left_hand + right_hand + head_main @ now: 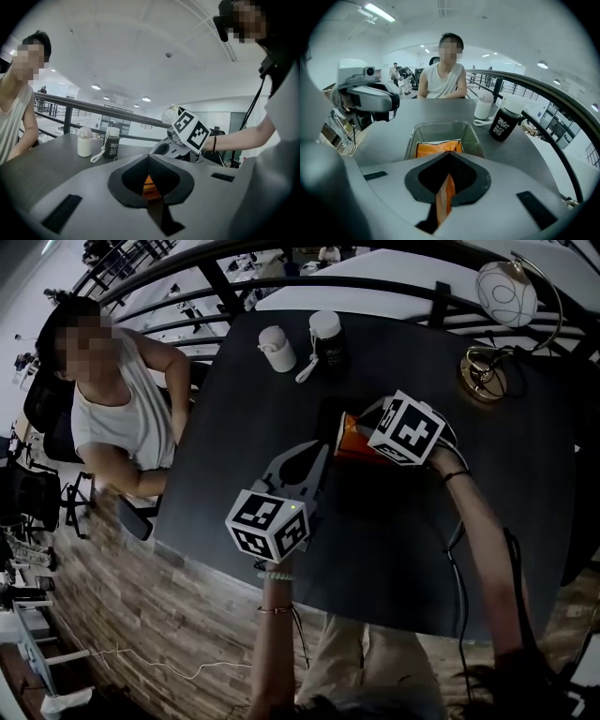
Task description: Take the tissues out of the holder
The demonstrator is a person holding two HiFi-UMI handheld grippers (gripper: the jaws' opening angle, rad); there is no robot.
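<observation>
An orange tissue pack [438,147] rests at the near end of a clear rectangular holder [440,125] on the dark table. Its near edge runs up between the jaws of my right gripper [449,158], which is shut on it. In the head view the tissue pack [352,439] shows just left of the right gripper [364,442]; the holder [328,416] is a dim shape beyond it. My left gripper [322,454] is shut, holds nothing, and points at the pack from the near left. From the left gripper [149,158], orange shows through the gap between its pads.
A white bottle [277,348] and a black bottle with a white cap [326,338] stand at the table's far side. A globe lamp [504,294] on a brass base stands far right. A person [112,409] sits at the table's left edge. A railing runs behind.
</observation>
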